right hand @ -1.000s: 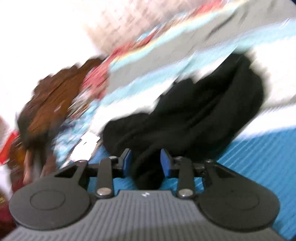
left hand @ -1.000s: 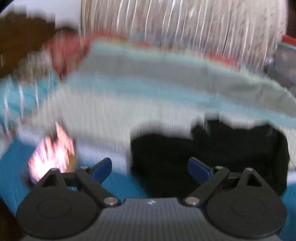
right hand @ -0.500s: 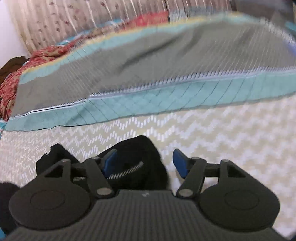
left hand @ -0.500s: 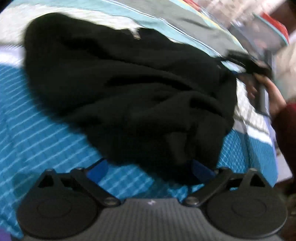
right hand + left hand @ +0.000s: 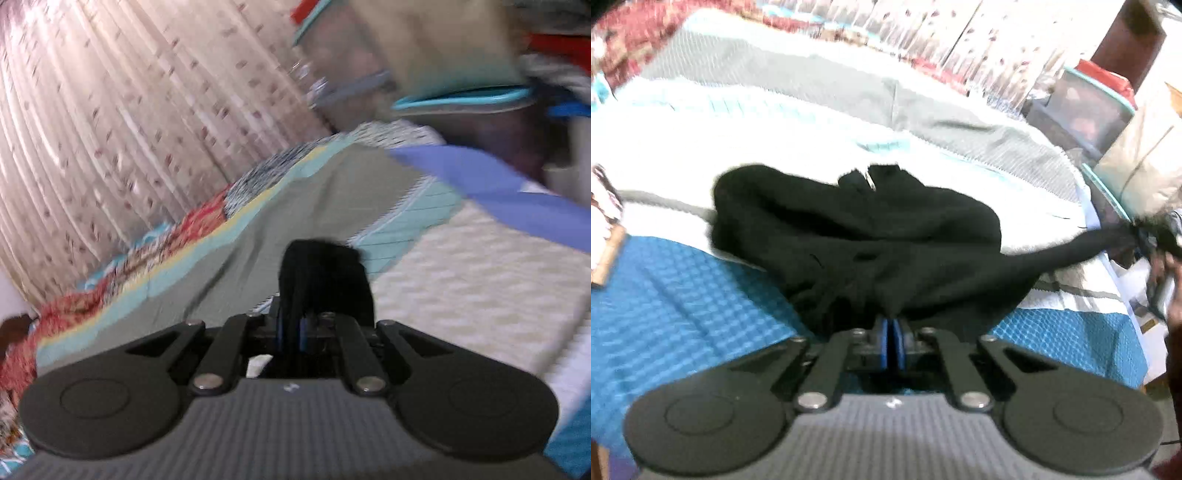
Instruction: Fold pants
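— What is differing from half a second ago?

— Both sets of jaws, standing wide then, are now pinching cloth. The left gripper (image 5: 891, 334) is clamping its blue pads on the near edge of the black pants (image 5: 857, 236); the right gripper (image 5: 291, 328) is gripping a black fold that is sticking up between its fingers.

— And where are the pants lying?

— Bunched on the bed's blue waffle cover (image 5: 683, 306) and the white band behind it, one strip stretching right, off the bed's edge, toward the blurred right gripper.

— Beyond that?

— The right view is now facing the patterned curtain (image 5: 129, 110) and the grey-and-teal bedspread (image 5: 295, 192), badly smeared.
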A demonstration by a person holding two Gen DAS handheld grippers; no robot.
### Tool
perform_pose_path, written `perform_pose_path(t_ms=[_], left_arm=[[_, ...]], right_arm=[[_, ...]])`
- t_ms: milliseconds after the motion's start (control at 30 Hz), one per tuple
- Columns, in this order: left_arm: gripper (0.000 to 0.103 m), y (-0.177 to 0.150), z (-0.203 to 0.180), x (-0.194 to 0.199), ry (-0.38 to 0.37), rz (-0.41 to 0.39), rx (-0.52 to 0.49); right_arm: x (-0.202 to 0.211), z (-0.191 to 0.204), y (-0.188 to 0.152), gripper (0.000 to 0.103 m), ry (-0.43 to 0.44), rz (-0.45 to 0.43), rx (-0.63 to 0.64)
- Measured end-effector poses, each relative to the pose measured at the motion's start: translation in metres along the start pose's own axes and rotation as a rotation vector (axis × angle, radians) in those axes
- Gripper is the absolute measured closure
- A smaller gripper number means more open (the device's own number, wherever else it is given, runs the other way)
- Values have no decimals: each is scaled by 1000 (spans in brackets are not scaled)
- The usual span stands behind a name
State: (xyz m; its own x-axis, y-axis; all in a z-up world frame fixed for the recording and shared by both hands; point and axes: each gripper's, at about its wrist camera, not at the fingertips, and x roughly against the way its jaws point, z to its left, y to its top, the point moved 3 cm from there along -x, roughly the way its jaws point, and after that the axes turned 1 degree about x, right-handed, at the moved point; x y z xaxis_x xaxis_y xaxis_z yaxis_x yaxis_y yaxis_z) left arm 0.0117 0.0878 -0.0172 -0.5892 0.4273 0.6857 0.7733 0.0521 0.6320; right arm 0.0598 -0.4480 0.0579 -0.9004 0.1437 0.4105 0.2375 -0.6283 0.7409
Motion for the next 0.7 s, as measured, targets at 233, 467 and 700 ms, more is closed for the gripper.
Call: perform_pose_path(t_ms=[233, 467, 700], left_arm=[[93, -48, -26, 6, 54, 110, -108], [56, -57, 26, 37, 116, 105, -16], [39, 12, 75, -11, 178, -42, 140]], right_arm=[[80, -69, -89, 77, -197, 129, -39], [128, -87, -73, 65, -347, -1, -63], [6, 56, -102, 64, 116, 285, 229]])
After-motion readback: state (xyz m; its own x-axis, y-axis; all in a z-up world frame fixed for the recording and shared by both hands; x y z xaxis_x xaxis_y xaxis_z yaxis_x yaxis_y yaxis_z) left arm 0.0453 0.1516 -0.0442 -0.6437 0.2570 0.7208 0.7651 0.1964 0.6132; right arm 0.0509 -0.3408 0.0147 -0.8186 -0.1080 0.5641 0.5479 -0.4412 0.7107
